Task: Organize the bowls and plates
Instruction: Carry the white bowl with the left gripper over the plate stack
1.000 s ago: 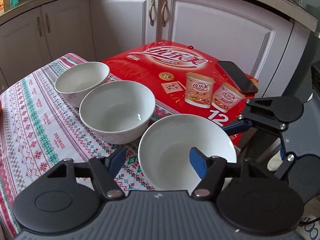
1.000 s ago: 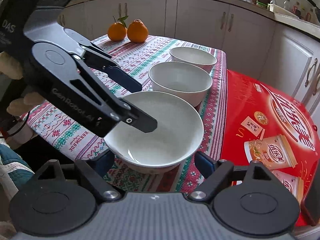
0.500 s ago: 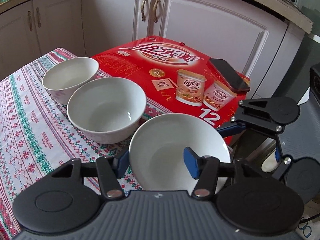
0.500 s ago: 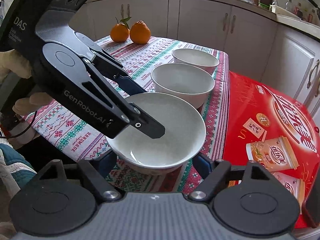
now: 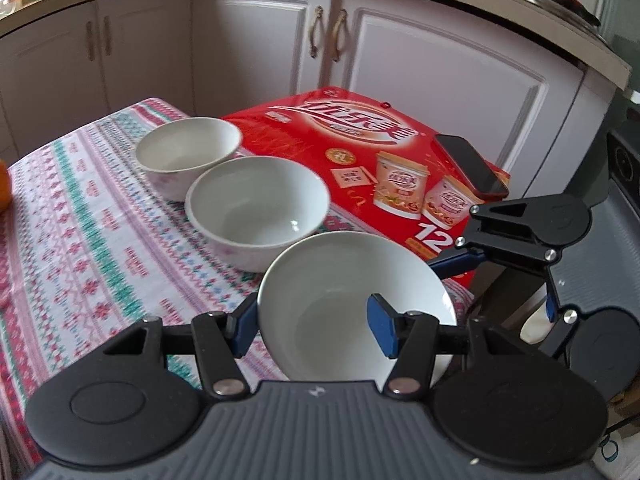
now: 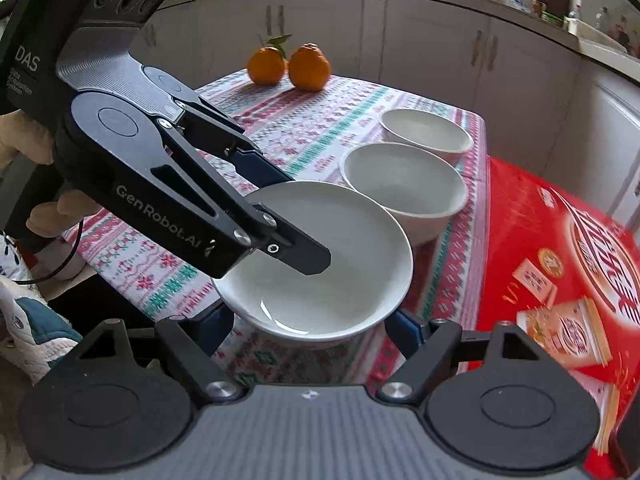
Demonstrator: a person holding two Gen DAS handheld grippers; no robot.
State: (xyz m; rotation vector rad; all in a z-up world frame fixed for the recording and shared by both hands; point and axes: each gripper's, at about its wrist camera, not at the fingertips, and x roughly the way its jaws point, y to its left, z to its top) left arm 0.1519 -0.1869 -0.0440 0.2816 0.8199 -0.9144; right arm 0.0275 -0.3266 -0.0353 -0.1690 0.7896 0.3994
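The red box (image 5: 360, 160) is the landmark here. Far to the left of it, at the picture's edge in the left wrist view, is a bit of something orange (image 5: 4, 188), mostly cut off. The right wrist view shows two oranges (image 6: 288, 66) at the far end of the patterned tablecloth (image 5: 80, 240).

Closer to the box, three white bowls sit in a row along its left side. The small bowl (image 5: 187, 152) is farthest back. The middle bowl (image 5: 256, 208) is just beside it. The near bowl (image 5: 352, 304) looks tilted and is nearest the cameras, at the table's corner.

The left gripper (image 5: 316, 326) has one blue finger outside the near bowl's wall and one inside it, pinching the wall. Its own body hides the bottom of the bowl.

The right gripper (image 6: 308, 336) is spread wide, with the near bowl (image 6: 320, 256) above the gap between its fingers. The bowl hides the fingertips, so I cannot tell if they touch it.

On the right part of the box lies a dark phone (image 5: 472, 164). White cupboards (image 5: 440, 68) stand behind the box, a little blurry.
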